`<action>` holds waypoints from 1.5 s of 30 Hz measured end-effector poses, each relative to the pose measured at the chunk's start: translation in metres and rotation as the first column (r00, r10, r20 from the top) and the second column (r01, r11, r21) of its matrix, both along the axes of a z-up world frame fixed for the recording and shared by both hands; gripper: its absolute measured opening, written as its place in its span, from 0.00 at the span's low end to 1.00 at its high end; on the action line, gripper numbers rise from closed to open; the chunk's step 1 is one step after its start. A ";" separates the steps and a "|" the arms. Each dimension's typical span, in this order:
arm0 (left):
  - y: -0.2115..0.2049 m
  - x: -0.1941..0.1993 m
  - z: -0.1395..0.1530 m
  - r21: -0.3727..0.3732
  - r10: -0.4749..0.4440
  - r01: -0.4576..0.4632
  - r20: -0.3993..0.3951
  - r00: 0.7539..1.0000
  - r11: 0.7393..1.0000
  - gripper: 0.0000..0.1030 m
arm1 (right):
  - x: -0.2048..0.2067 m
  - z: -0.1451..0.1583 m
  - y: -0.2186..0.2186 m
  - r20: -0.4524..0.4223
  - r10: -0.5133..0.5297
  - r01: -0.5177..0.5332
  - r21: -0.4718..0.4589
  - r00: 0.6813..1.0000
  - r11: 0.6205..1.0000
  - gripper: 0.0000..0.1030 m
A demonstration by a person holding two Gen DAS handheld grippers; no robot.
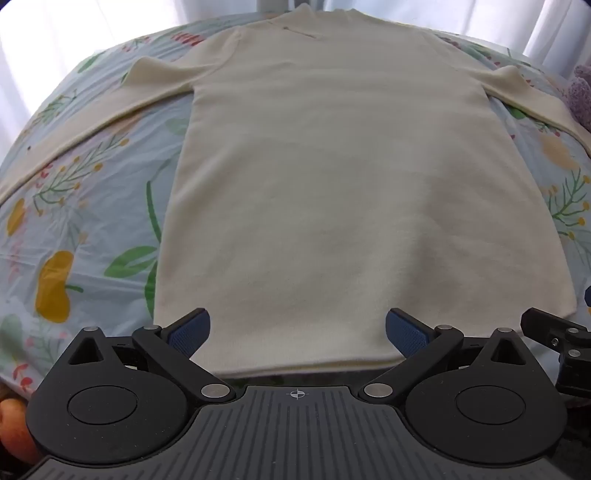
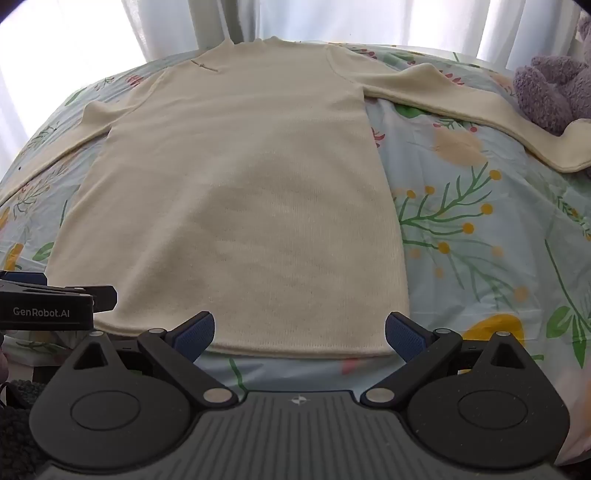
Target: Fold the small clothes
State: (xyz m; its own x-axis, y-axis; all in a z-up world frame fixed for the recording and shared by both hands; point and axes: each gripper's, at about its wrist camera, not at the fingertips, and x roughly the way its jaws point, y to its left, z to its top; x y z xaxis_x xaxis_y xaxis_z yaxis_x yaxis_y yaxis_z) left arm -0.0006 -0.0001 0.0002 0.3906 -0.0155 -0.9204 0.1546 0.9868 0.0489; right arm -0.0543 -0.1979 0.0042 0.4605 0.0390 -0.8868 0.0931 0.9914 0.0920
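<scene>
A cream long-sleeved sweater (image 1: 325,177) lies flat on a floral bedsheet (image 1: 85,229), neck at the far end, hem nearest me, both sleeves spread out to the sides. It also shows in the right wrist view (image 2: 243,192). My left gripper (image 1: 297,330) is open and empty, just above the hem near its middle. My right gripper (image 2: 299,332) is open and empty, above the hem's right part. Each gripper shows at the edge of the other's view: the right gripper (image 1: 554,336) and the left gripper (image 2: 55,299).
A purple plush toy (image 2: 554,88) sits at the far right beside the right sleeve (image 2: 480,107). White curtains (image 2: 351,22) hang behind the bed. The left sleeve (image 1: 66,129) runs toward the bed's left edge.
</scene>
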 end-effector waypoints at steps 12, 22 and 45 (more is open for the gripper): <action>0.004 -0.006 -0.003 0.003 0.000 -0.001 0.016 1.000 1.000 1.00 | -0.002 0.000 0.002 0.008 0.000 0.000 -0.007 1.000 1.000 0.96; 0.002 0.000 0.004 0.004 0.003 -0.003 0.022 1.000 1.000 1.00 | -0.002 0.005 0.002 0.009 -0.005 0.005 -0.006 1.000 1.000 0.96; 0.003 0.001 0.006 -0.001 0.002 -0.002 0.032 0.999 1.000 1.00 | -0.001 0.009 0.001 0.030 -0.001 0.001 -0.007 1.000 1.000 0.96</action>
State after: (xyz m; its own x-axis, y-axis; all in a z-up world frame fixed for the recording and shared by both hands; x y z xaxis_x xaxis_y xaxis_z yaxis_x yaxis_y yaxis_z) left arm 0.0001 0.0031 0.0060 0.4201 -0.0155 -0.9074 0.1509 0.9871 0.0530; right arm -0.0549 -0.1968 0.0128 0.4866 0.0328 -0.8730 0.0913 0.9919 0.0882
